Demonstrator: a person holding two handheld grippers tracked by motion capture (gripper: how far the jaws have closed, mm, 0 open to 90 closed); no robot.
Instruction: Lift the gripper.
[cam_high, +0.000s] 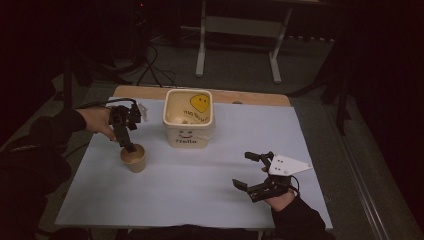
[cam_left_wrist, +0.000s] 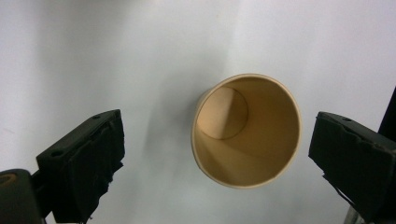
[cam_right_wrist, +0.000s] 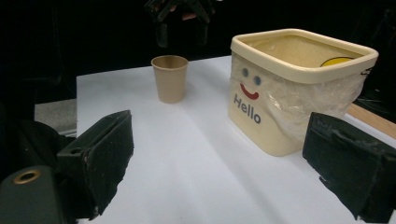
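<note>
An empty brown paper cup (cam_high: 133, 158) (cam_left_wrist: 246, 130) (cam_right_wrist: 170, 78) stands upright on the white sheet at the left. My left gripper (cam_high: 128, 145) (cam_left_wrist: 217, 140) hangs straight over it, pointing down, open, one jaw on each side of the rim and clear of it. From the right gripper view the left gripper (cam_right_wrist: 182, 23) hovers just above the cup. My right gripper (cam_high: 242, 170) (cam_right_wrist: 219, 154) rests low at the front right, open and holding nothing.
A cream bin (cam_high: 189, 120) (cam_right_wrist: 294, 88) with a "Hello" face and a plastic liner stands at the back middle, with a yellow smiley item (cam_high: 200, 102) inside. The white sheet (cam_high: 200, 185) covers a wooden table (cam_high: 250, 97). A metal stand (cam_high: 237, 45) and cables lie beyond.
</note>
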